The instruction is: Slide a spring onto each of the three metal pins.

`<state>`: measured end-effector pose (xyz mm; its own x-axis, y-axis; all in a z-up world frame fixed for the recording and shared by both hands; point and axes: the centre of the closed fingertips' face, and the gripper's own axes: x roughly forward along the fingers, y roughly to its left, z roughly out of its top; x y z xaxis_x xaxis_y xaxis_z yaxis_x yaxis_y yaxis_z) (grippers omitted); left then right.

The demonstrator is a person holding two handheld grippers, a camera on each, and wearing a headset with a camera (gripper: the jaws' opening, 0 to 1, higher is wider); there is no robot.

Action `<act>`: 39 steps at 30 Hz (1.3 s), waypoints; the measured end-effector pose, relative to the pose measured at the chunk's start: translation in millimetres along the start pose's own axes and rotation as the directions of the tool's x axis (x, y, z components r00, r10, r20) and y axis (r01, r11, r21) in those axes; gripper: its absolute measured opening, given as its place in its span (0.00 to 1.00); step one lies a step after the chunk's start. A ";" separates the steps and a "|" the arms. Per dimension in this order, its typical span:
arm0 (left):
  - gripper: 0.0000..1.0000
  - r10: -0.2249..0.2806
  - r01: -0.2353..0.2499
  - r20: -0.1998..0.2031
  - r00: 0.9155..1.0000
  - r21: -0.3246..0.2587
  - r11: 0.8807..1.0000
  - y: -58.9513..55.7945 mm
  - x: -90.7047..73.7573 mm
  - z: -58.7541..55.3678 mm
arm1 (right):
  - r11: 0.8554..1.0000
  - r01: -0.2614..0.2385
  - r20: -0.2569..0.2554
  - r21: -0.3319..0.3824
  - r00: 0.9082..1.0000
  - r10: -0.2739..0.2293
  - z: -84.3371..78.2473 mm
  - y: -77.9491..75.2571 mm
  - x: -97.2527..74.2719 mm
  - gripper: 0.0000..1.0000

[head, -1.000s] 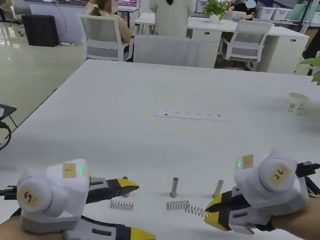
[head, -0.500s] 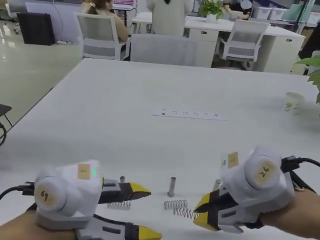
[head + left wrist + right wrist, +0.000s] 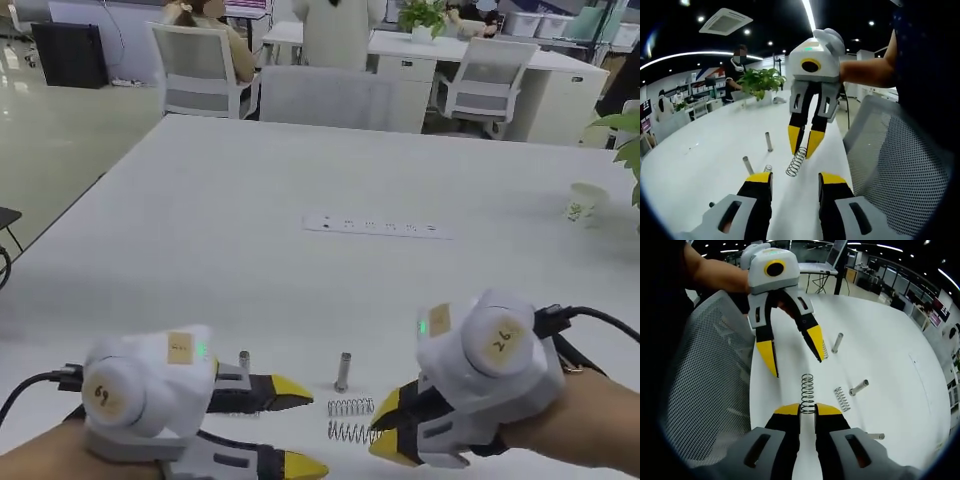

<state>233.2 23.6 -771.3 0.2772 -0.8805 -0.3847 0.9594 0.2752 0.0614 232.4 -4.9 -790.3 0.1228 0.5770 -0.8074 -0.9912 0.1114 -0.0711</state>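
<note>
While one spring (image 3: pixel 807 387) sits pinched by its end in the right tongs (image 3: pixel 808 410), at the near table (image 3: pixel 300 280) edge, we see its free end pointing left twd the left tongs (image 3: pixel 300 428), jaws spread wide. A 2nd spring (image 3: pixel 350 406) lies just beyond it, btwn it & the upright mid pin (image 3: pixel 343 371). The left pin (image 3: pixel 244 361) stands farther left.

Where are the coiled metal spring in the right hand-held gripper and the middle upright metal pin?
coiled metal spring (image 3: pixel 807 390), right gripper view, on its middle coils.
middle upright metal pin (image 3: pixel 343 370), head view, mid-shaft.
</note>
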 end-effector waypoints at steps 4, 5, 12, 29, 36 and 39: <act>0.27 -0.015 0.015 -0.009 1.000 0.018 1.000 -2.6 3.4 -0.6 | 1.000 -0.012 -0.003 -0.011 1.000 0.012 3.1 2.8 1.1 0.08; 0.26 -0.018 0.018 -0.012 1.000 0.022 1.000 -3.3 4.1 -0.9 | 1.000 -0.013 -0.003 -0.014 1.000 0.013 3.5 3.0 1.3 0.08; 0.23 -0.040 0.042 -0.033 0.999 0.050 0.998 -9.4 9.8 -2.6 | 0.999 -0.033 -0.013 -0.017 0.999 0.033 3.9 6.6 2.8 0.08; 0.04 -0.039 0.055 -0.101 0.994 0.159 0.986 -13.8 15.0 -10.5 | 0.997 -0.080 -0.037 0.022 0.996 0.081 3.6 17.1 4.0 0.08; 0.03 -0.034 0.056 -0.120 0.992 0.185 0.981 -13.3 15.3 -13.6 | 0.996 -0.079 -0.032 0.040 0.996 0.080 5.0 17.3 3.2 0.08; 0.03 -0.034 0.057 -0.123 0.992 0.187 0.981 -13.3 15.9 -14.2 | 0.997 -0.072 -0.023 0.038 0.997 0.073 7.9 16.6 0.4 0.08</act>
<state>224.1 11.4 -791.3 0.2362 -0.8350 -0.4969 0.9663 0.1478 0.2109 216.3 3.5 -787.2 0.0493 0.5648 -0.8237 -0.9949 0.1000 0.0090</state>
